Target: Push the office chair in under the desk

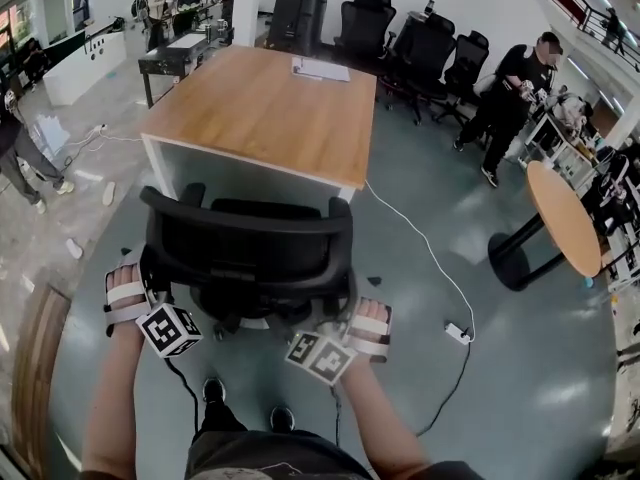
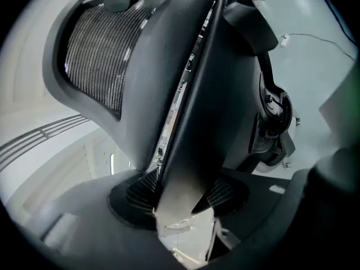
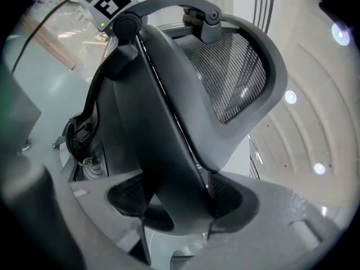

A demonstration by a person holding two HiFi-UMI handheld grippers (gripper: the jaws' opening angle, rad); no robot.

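Note:
A black office chair with a mesh backrest stands in front of the wooden desk, its seat facing the desk's near white edge. My left gripper is shut on the left side of the backrest, and my right gripper on the right side. In the left gripper view the dark backrest edge runs between the ribbed pads of the left gripper. The right gripper view has the same edge clamped in the right gripper, with the mesh beyond.
Sheets of paper lie on the desk's far side. A white cable runs across the floor to a power strip at the right. A round table stands further right, several black chairs at the back, a person beside them.

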